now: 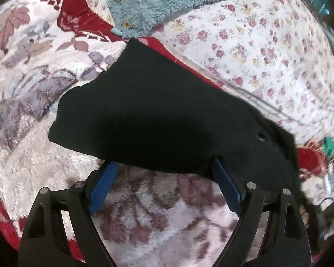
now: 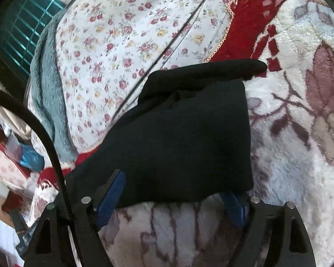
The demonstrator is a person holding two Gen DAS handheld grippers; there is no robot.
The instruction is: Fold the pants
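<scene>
**Black pants on plush blanket, both my grippers at the near hem**

Left wrist: pants [image 1: 158,111] lie across the floral blanket [image 1: 29,71], far edge reaching the rose-print sheet [image 1: 267,44]. Teal fleece [image 1: 158,2] with wooden buttons sits beyond, apart from the pants. My left gripper [image 1: 164,166] is spread wide, blue fingers [image 1: 104,187] tucked under the near edge, nothing pinched.

Right wrist: pants [image 2: 184,133] folded, layers stacked, on the blanket [image 2: 300,111]; sheet [image 2: 127,33] behind. Black cable [image 2: 44,133] crosses left. My right gripper [image 2: 176,191] is wide apart, fingertips hidden under the hem.
</scene>
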